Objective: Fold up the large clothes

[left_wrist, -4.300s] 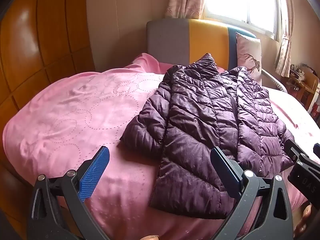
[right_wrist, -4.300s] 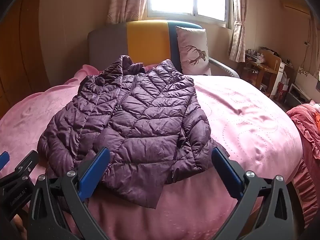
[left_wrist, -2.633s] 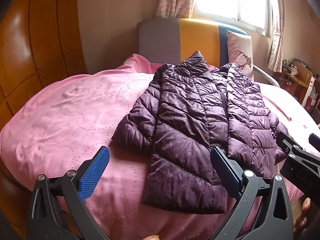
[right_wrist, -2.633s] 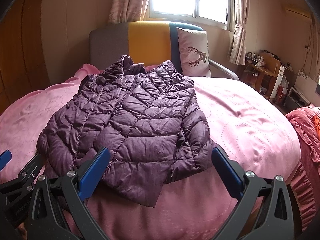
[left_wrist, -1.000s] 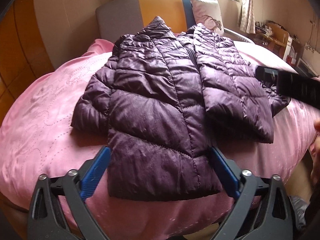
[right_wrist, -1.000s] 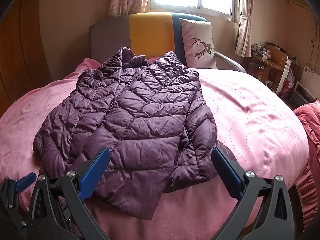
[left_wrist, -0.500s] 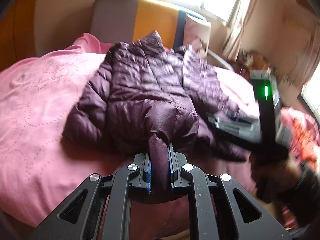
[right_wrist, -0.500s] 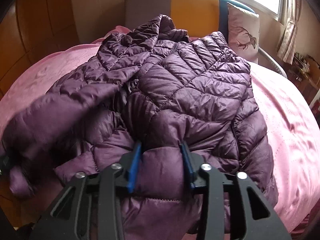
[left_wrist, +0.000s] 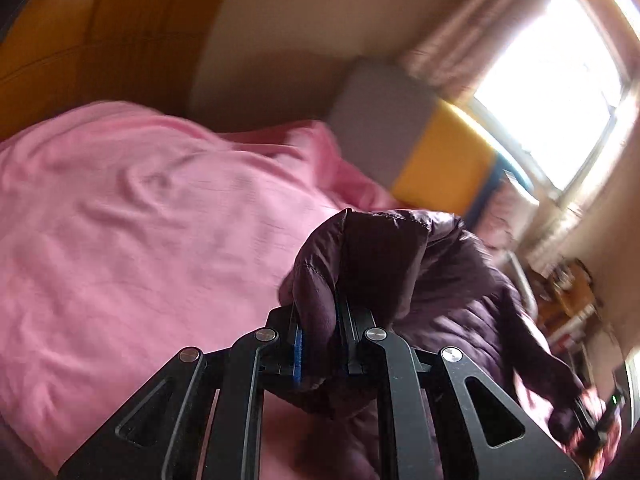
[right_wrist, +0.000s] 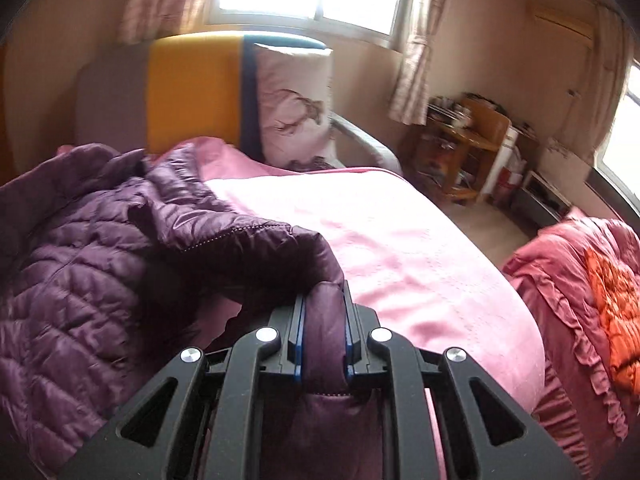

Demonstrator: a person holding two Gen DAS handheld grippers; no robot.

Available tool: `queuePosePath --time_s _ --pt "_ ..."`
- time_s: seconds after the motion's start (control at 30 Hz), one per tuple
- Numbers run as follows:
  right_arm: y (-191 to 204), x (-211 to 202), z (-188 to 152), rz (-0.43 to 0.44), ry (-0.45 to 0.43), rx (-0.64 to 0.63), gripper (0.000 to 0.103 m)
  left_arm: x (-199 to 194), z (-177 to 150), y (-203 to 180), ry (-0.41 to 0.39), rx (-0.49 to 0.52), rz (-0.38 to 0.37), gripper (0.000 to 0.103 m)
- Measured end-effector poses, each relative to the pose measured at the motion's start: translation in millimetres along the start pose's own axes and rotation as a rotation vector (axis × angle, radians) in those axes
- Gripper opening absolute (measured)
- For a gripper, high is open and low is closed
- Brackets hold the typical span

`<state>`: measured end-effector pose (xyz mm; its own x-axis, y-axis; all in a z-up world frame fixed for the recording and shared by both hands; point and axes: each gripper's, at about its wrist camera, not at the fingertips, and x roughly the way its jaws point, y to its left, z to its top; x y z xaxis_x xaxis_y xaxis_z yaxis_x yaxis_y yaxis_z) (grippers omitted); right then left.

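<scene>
The left gripper (left_wrist: 320,344) is pinched tight on a fold of the purple puffer jacket (left_wrist: 384,264), its two blue pads pressed against the cloth with a bunched lump of jacket standing up between and above them. The right gripper (right_wrist: 322,340) is likewise clamped on the jacket (right_wrist: 80,264), a thick roll of hem squeezed between its pads and hanging down through the jaws. From the right gripper the jacket runs off to the left in a raised ridge, and most of its quilted body lies heaped on the left part of the pink bedspread (right_wrist: 400,248). In the left wrist view the jacket trails away to the right and down, over the pink bedspread (left_wrist: 140,220); that view is blurred. Behind the bed stands a headboard (right_wrist: 192,92) in grey, yellow and dark blue panels, with a pale pillow (right_wrist: 294,108) printed with a deer leaning against it. A wooden shelf unit (right_wrist: 468,144) near the right wall holds a clutter of small items too blurred to tell apart. A red ruffled quilt (right_wrist: 592,288) lies at the far right.
</scene>
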<state>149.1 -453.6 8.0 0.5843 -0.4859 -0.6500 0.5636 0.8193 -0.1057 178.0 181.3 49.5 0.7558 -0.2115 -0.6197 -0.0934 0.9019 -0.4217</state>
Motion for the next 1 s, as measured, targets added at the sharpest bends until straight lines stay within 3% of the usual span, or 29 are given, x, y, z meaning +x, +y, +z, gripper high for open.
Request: queuePosePath --time_s 0.1,0.17,0.2,0.23,0.3,0.33,0.43,0.5,0.57,0.67,0.83,0.9,0.93,0.97,1.0 --pt "-29.1 35.3 9.5 -0.048 0.071 0.088 0.015 26.6 22.1 35.0 0.031 -0.128 0.126 0.012" --pt "-43.4 52.0 13.8 -0.065 0.102 0.148 0.024 33.7 28.8 52.5 0.041 -0.190 0.166 0.016" --pt "-47.6 57.3 16.9 -0.074 0.104 0.167 0.033 33.3 27.7 58.0 0.036 -0.210 0.180 0.025" --pt "-54.0 58.4 18.4 -0.085 0.096 0.187 0.053 29.6 30.3 62.0 0.021 -0.229 0.196 0.033" --pt "-62.4 50.3 22.1 -0.111 0.062 0.216 0.079 18.8 30.4 61.2 -0.020 -0.227 0.226 0.075" --pt "-64.3 42.7 24.2 -0.115 0.039 0.223 0.079 13.9 30.3 59.6 -0.043 -0.214 0.227 0.078" --pt "-54.4 13.0 24.9 -0.085 -0.023 0.199 0.091 4.5 17.5 43.9 -0.032 -0.117 0.180 0.078" --pt "-35.0 -6.3 16.2 0.000 -0.038 0.155 0.095 2.1 -1.8 32.1 -0.007 -0.058 0.101 0.078" --pt "-5.7 -14.2 -5.0 0.169 0.040 0.095 0.097 5.7 -28.4 17.0 0.059 0.011 -0.010 0.078" --pt "34.4 -10.1 -47.1 0.377 0.195 0.095 0.097 22.0 -67.1 3.3 0.181 0.043 -0.116 0.078" --pt "73.9 -2.3 -102.0 0.581 0.372 0.143 0.090 58.7 -109.2 3.8 0.357 -0.075 -0.255 0.076" --pt "79.7 -1.9 -112.0 0.615 0.388 0.154 0.089 66.2 -119.5 1.2 0.394 -0.095 -0.279 0.056" --pt "82.4 -3.6 -115.7 0.614 0.385 0.148 0.083 67.9 -122.7 -0.9 0.404 -0.097 -0.294 0.051" --pt "84.1 -4.9 -118.2 0.604 0.383 0.135 0.080 68.6 -125.0 -2.1 0.409 -0.100 -0.302 0.040" --pt "85.8 -5.0 -119.6 0.596 0.385 0.122 0.067 69.0 -126.2 -3.9 0.418 -0.097 -0.313 0.025"
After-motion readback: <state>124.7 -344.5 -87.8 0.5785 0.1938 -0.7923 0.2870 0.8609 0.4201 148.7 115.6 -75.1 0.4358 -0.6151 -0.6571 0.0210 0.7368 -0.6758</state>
